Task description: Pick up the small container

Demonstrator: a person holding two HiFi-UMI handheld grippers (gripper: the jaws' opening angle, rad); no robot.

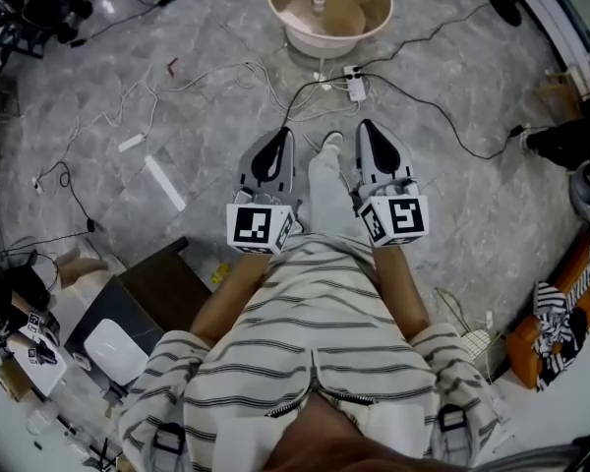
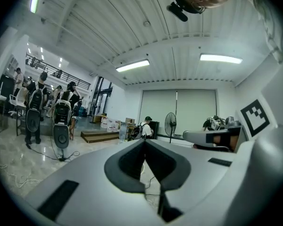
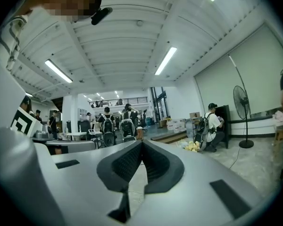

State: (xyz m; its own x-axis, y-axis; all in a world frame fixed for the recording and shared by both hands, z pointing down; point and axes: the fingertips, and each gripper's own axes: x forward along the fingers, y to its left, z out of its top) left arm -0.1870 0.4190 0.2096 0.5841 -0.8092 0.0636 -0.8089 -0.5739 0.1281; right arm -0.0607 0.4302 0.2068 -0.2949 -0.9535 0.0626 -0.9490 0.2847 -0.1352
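Both grippers are held side by side in front of the person's striped shirt, pointing forward over the grey floor. My left gripper (image 1: 276, 142) is shut, its dark pads meeting with nothing between them (image 2: 145, 143). My right gripper (image 1: 371, 132) is shut and empty too (image 3: 142, 144). Ahead on the floor stands a round pale table (image 1: 293, 29) with a small pale object (image 1: 319, 3) at its middle; I cannot tell whether this is the container. Neither gripper view shows a container; both look out level into a large hall.
Cables and a white power strip (image 1: 355, 86) lie on the floor between me and the round table. A dark cabinet (image 1: 165, 289) stands at my left, an orange seat (image 1: 560, 315) at my right. People and a standing fan (image 3: 240, 103) are far off in the hall.
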